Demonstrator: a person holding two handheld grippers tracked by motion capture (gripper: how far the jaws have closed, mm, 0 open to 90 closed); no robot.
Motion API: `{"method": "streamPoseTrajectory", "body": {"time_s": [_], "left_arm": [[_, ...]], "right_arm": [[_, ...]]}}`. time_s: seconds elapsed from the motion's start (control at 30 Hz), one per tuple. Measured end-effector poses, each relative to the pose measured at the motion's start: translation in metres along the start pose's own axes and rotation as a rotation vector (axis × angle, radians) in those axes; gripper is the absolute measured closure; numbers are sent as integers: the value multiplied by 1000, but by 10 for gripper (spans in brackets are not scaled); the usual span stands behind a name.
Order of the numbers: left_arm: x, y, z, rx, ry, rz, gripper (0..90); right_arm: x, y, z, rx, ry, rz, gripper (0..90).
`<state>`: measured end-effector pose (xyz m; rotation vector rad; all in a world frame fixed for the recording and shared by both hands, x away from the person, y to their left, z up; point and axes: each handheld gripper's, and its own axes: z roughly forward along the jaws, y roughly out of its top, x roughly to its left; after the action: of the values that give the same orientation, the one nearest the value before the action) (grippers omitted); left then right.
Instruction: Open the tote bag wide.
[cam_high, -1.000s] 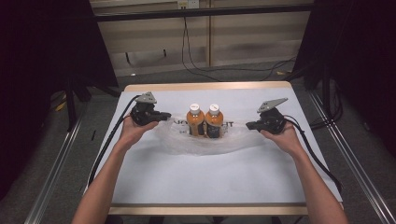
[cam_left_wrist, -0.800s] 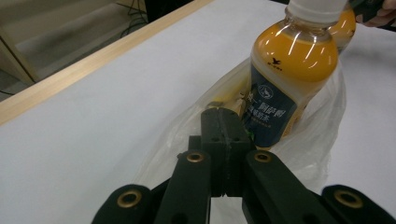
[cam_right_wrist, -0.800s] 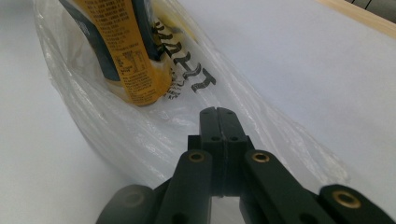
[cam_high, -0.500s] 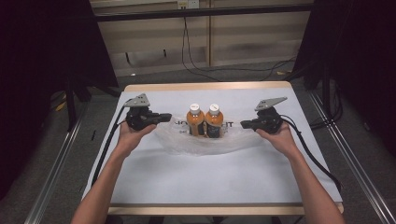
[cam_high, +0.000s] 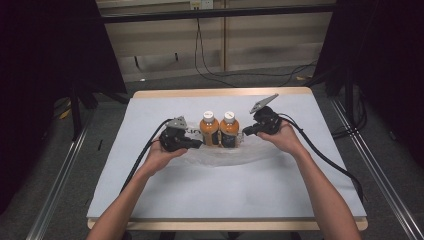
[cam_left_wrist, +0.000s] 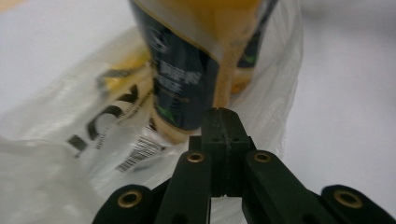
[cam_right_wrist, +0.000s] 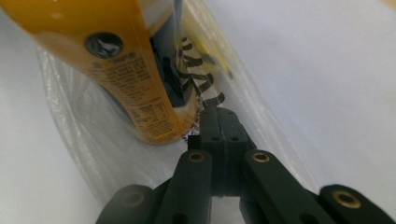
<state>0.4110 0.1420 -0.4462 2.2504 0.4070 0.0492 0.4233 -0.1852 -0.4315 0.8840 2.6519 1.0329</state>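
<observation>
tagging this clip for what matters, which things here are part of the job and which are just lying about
Part of the job:
- two orange drink bottles
- clear plastic bag under and around them
- left hand-held gripper, shut
- right hand-held gripper, shut

Just lying about:
- black cables on the floor beyond the table
- white table cover

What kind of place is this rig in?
Likely a lab data-collection station, not a home or shop: a table under a plain white cover, black curtains on both sides, and loose cables across the floor behind. Two orange bottles stand on a clear plastic bag.
</observation>
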Motion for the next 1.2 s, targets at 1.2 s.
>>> {"method": "streamPoseTrajectory", "body": {"time_s": [1.2], "left_arm": [[-40,13,66,146,-21,148,900]], "right_arm": [[-13,12,58,132,33,76,900]]}}
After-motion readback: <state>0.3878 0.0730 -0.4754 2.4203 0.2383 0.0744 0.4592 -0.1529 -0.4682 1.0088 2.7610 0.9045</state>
